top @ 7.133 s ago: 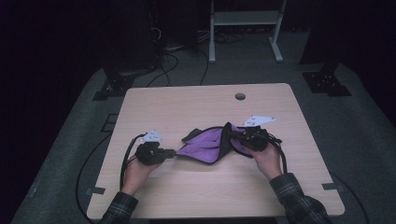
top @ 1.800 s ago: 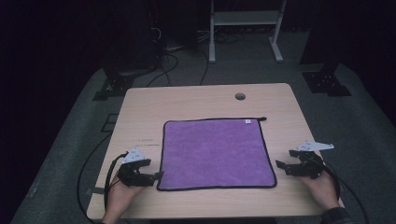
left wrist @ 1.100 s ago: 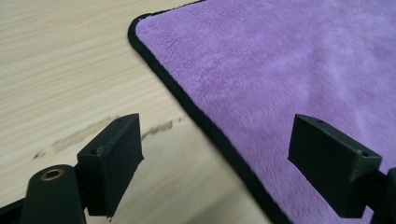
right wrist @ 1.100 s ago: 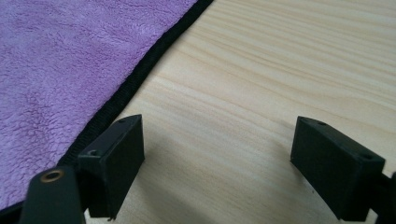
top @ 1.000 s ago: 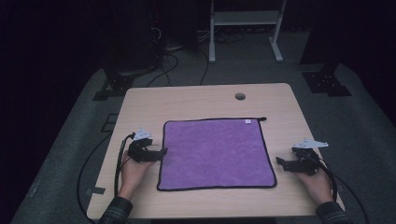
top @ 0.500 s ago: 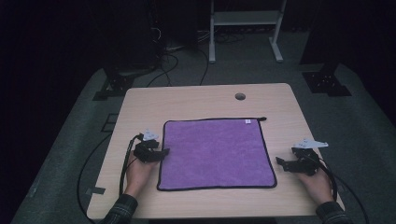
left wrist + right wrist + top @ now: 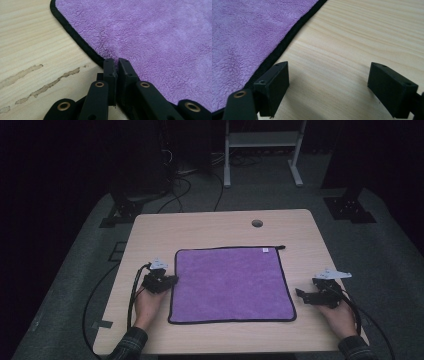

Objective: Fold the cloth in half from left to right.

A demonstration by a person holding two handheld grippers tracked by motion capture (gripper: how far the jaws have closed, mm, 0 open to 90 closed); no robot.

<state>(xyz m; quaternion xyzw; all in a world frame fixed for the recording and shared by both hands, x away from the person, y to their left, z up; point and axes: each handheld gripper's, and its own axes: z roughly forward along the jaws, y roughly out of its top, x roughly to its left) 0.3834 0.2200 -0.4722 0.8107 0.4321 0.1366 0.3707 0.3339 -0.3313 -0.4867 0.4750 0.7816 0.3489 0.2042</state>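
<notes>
Lying flat at the centre of the frame, a square purple cloth (image 7: 231, 285) with fleecy pile and black piping is covering the middle of a pale wood-grain table (image 7: 210, 227). At lower left, the left gripper (image 7: 115, 61) is resting its closed jaws at the cloth's edge, gripping nothing visible. At lower right, the right gripper (image 7: 328, 80) is hovering wide open, empty, over bare wood.

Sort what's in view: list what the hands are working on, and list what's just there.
In use:
- purple cloth, spread flat on the table
- left gripper, jaws closed at the cloth's edge
- right gripper, jaws open over bare wood beside the cloth's black hem

Just there:
- hole in the tabletop
- white stand behind the table
- floor cables
</notes>
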